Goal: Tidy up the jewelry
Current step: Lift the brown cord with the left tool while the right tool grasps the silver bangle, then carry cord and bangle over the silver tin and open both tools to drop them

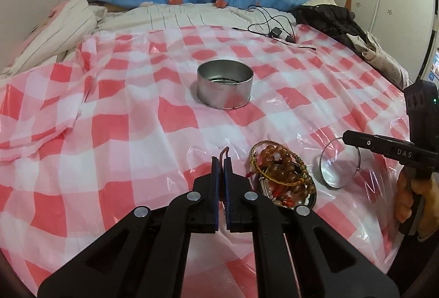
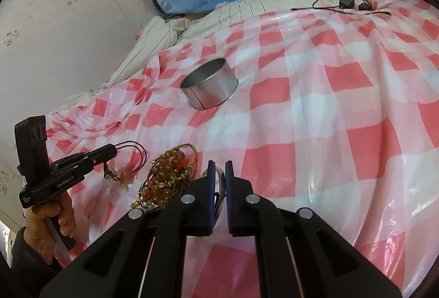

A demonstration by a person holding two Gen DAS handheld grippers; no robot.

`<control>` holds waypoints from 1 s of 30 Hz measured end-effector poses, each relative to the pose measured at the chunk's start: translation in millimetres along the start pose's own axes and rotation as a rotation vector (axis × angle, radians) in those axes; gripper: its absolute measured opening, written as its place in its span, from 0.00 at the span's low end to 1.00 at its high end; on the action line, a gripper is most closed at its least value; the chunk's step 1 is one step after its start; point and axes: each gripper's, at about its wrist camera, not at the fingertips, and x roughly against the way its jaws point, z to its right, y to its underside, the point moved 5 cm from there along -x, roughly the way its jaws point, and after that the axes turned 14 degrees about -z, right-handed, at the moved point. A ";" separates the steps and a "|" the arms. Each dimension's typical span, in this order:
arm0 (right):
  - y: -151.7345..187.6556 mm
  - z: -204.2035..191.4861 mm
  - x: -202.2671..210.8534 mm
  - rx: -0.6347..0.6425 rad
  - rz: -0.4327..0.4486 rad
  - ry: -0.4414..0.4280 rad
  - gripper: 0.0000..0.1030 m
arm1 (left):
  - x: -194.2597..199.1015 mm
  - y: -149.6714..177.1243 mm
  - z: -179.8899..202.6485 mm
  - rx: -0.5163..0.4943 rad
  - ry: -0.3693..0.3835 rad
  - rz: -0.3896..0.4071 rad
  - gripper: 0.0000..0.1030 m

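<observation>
My left gripper (image 1: 222, 159) is shut on a dark red cord necklace (image 1: 224, 152); in the right wrist view its loops and amber pendants (image 2: 120, 174) hang from it above the cloth. A pile of amber bead bracelets (image 1: 282, 174) lies in a small dish just right of it, also in the right wrist view (image 2: 167, 174). My right gripper (image 2: 219, 165) is shut on a clear round lid (image 1: 338, 163), held by its rim right of the pile. An open round metal tin (image 1: 225, 86) stands farther back on the cloth, also in the right wrist view (image 2: 210, 86).
A pink and white checked plastic sheet (image 1: 137, 119) covers the bed. Black cables and a charger (image 1: 277, 30) lie at the far edge. A dark jacket (image 1: 329, 18) lies at the back right. Striped bedding (image 1: 68, 23) is bunched at the back left.
</observation>
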 end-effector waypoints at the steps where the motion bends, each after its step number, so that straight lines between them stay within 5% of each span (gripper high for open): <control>1: -0.4 0.8 1.5 -0.003 0.005 -0.008 0.06 | 0.5 0.2 -0.1 0.000 0.000 0.003 0.03; 8: -10.0 -8.6 14.2 0.025 0.052 -0.043 0.03 | 14.2 -9.3 5.4 -0.015 0.007 0.058 0.03; 13: -6.0 -7.1 -0.3 0.054 -0.045 0.062 0.04 | 11.3 -11.2 5.2 -0.014 0.008 0.053 0.03; 14: -3.6 -5.0 -3.0 0.055 -0.061 0.093 0.08 | 9.7 -10.5 5.0 -0.014 0.006 0.048 0.03; 16: -0.6 -1.7 -5.1 0.069 -0.056 0.191 0.57 | 7.7 -9.4 6.2 -0.015 0.007 0.041 0.03; 17: 0.8 -2.1 -8.3 0.091 -0.067 0.230 0.57 | 7.2 -8.7 6.8 -0.018 0.005 0.040 0.03; 20: 5.9 1.1 -24.9 0.131 -0.120 0.308 0.56 | 5.1 -7.8 7.8 -0.023 0.006 0.035 0.03; 23: 11.6 8.0 -39.5 0.145 -0.171 0.348 0.32 | 4.8 -6.7 9.5 -0.027 0.006 0.034 0.03; 25: 11.9 9.7 -39.1 0.150 -0.177 0.350 0.06 | 5.2 -6.6 9.5 -0.028 0.006 0.036 0.03; 30: 6.5 0.1 -19.8 0.151 -0.090 0.292 0.06 | 6.1 -7.7 9.6 -0.025 0.009 0.041 0.03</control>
